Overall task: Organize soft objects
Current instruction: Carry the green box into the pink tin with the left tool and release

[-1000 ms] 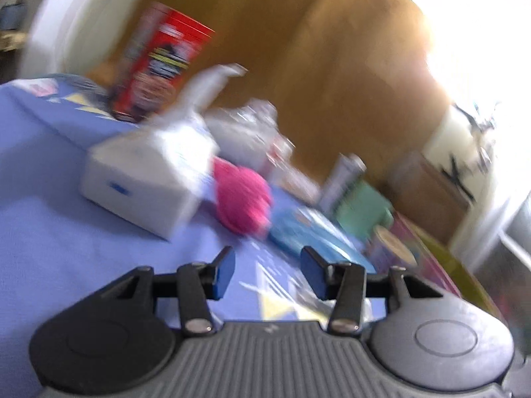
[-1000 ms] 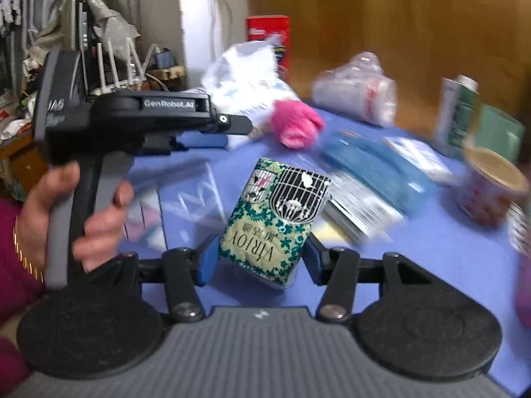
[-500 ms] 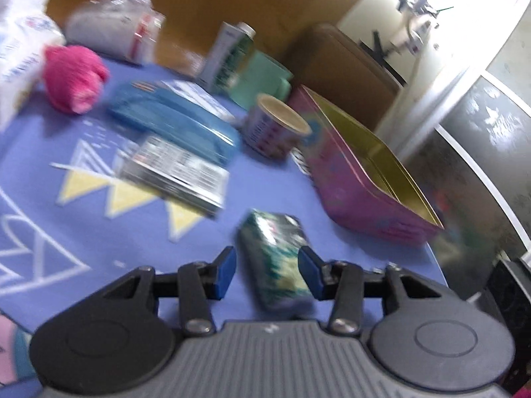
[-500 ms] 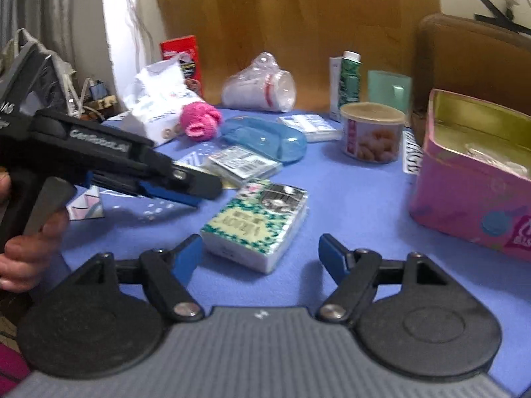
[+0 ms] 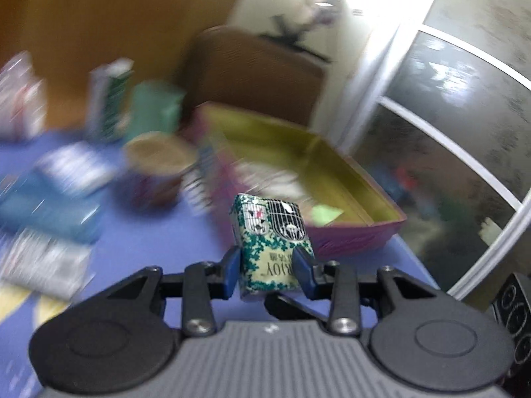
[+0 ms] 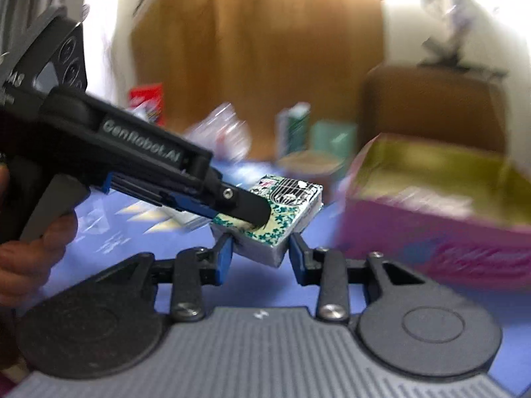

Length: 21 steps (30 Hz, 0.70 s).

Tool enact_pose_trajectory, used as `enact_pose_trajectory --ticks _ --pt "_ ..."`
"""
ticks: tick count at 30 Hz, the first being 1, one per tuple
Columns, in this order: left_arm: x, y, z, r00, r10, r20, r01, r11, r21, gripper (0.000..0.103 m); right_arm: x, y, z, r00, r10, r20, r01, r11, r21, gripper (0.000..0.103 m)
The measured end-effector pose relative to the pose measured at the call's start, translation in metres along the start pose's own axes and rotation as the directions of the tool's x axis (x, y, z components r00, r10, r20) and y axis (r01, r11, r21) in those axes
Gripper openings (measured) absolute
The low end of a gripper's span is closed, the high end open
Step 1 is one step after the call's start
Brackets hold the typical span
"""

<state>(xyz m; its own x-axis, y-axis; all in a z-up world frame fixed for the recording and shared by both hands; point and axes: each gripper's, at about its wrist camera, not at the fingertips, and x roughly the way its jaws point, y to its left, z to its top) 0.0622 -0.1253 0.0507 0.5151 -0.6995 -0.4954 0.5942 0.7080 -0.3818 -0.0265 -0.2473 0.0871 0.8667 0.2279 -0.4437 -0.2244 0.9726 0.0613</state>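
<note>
The green tissue pack point(image 5: 270, 245), which half a second ago was lying flat on the bench between the open jaws of both hand-held grippers, is now being held up off the blue cloth by the left hand-held gripper point(image 5: 269, 270), whose jaws are closed on its lower end. Its long axis is pointing away from that gripper, toward the pink tin box point(image 5: 360, 232) at the bench's far right corner, so I judge it is going there. The right hand-held gripper point(image 6: 259, 253) has just been closing, its jaws standing on either side of the pack's near end; whether they are pressing it, I cannot tell.
</note>
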Motion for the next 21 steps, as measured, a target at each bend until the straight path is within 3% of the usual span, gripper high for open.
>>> enact_pose_trajectory --ticks 6,10,12,14,15,17,21 --pt "0.063 -0.064 0.032 0.997 -0.076 0.008 0.074 0.985 0.154 0.034 -0.015 -0.063 0.010 0.977 -0.198 0.073 0.193 0.979 0.068 0.040" --pt "0.110 -0.090 0.040 0.997 -0.074 0.004 0.071 0.975 0.208 0.037 -0.008 -0.101 0.008 0.952 -0.299 0.063 0.293 0.952 0.093 0.040" --pt "0.128 -0.096 0.040 0.999 -0.036 0.009 0.033 0.975 0.218 0.038 0.007 -0.116 0.006 0.924 -0.380 0.041 0.376 0.923 0.079 0.041" --pt "0.136 -0.098 0.039 0.999 0.029 0.015 -0.031 0.978 0.209 0.038 0.020 -0.128 0.005 0.868 -0.496 -0.010 0.496 0.867 0.052 0.041" --pt "0.135 -0.095 0.036 0.999 0.045 0.017 -0.047 0.980 0.194 0.038 0.019 -0.134 0.004 0.865 -0.502 -0.008 0.501 0.862 0.079 0.041" --pt "0.127 -0.087 0.032 0.998 0.053 0.019 -0.056 0.982 0.180 0.038 0.008 -0.142 0.001 0.889 -0.459 0.006 0.452 0.877 0.162 0.041" --pt "0.104 -0.078 0.026 0.993 0.116 0.036 -0.121 0.974 0.191 0.044 -0.003 -0.132 -0.004 0.890 -0.454 0.046 0.440 0.880 0.182 0.042"
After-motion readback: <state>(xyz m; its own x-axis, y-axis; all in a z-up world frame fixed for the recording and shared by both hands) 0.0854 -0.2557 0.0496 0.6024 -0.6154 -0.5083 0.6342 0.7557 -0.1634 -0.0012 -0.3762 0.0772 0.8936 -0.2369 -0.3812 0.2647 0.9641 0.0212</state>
